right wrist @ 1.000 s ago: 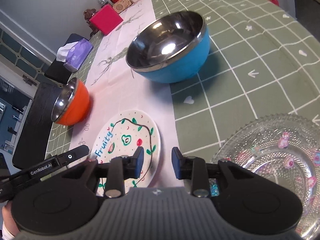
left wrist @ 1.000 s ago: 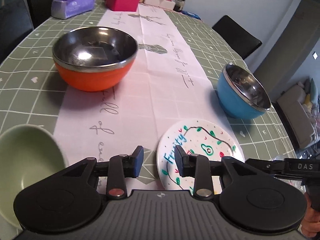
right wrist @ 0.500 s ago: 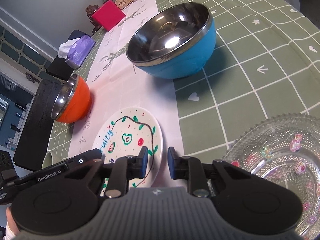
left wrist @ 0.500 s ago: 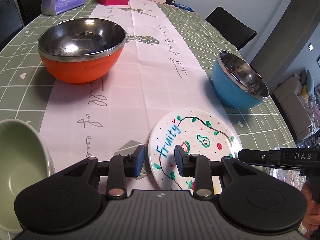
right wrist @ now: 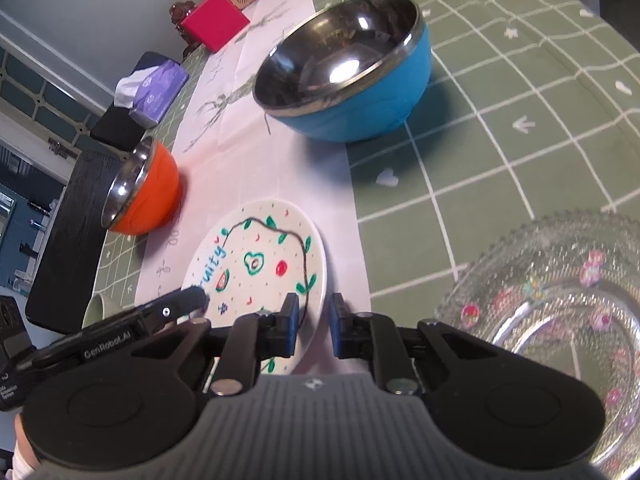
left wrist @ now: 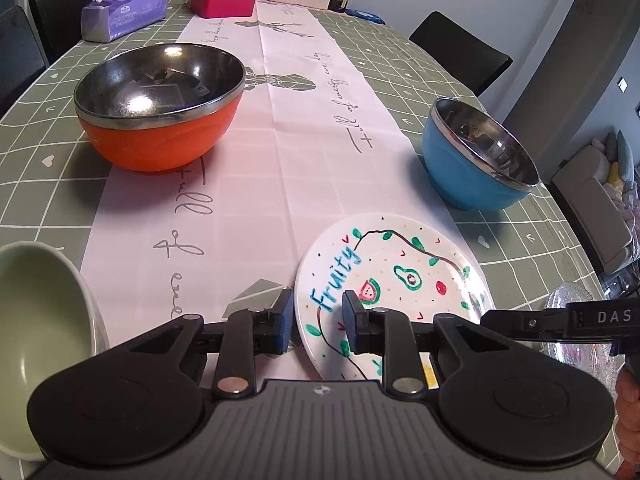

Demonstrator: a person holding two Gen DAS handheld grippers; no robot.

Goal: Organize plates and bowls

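Closing in from both sides on the plate [left wrist: 394, 276] flat on the runner [left wrist: 256, 184]: left gripper [left wrist: 316, 322] spread astride its near-left rim, right gripper [right wrist: 313, 320] narrowed but not yet pinching its edge, lift apparently imminent.

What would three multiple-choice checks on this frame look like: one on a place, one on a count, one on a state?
1. Where does the Fruity plate lie?
A. inside the orange bowl
B. flat on the table, nearer the cameras than the blue bowl
C. on the glass plate

2. How many steel-lined bowls are on the table?
A. one
B. two
C. four

3. How do the left gripper's fingers stand?
A. open, straddling the plate's rim
B. shut on the green bowl
C. shut on nothing

Key: 1 B, it rests on the white runner in front of the blue bowl. 2 B, the orange bowl and the blue one. 3 A, the left gripper shows a gap with the rim between its fingers.
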